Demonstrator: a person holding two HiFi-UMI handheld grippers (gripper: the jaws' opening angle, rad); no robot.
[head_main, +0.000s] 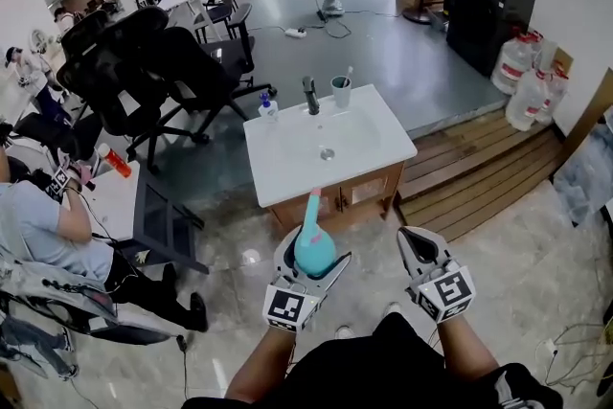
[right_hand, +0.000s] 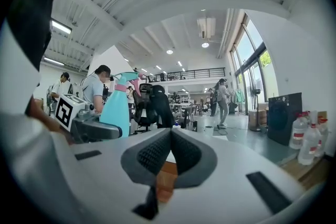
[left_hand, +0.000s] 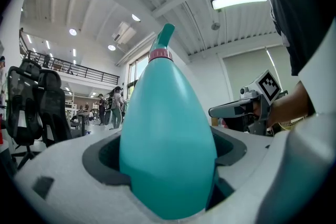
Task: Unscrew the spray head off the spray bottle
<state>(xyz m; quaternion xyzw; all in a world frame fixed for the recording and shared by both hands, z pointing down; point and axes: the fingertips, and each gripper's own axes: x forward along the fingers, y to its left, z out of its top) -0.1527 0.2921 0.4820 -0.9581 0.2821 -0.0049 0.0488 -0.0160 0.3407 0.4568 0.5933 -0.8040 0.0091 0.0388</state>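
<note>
A teal spray bottle with a pink collar and a teal spray head stands upright between the jaws of my left gripper, which is shut on its wide body. In the left gripper view the bottle fills the space between the pads. My right gripper hovers to the bottle's right, apart from it, its jaws shut with nothing between them. In the right gripper view the bottle stands off to the left, with the left gripper below it.
A white sink cabinet with a tap, a cup and a small bottle stands just ahead. Black office chairs and a seated person are at the left. Water jugs and a wooden platform are at the right.
</note>
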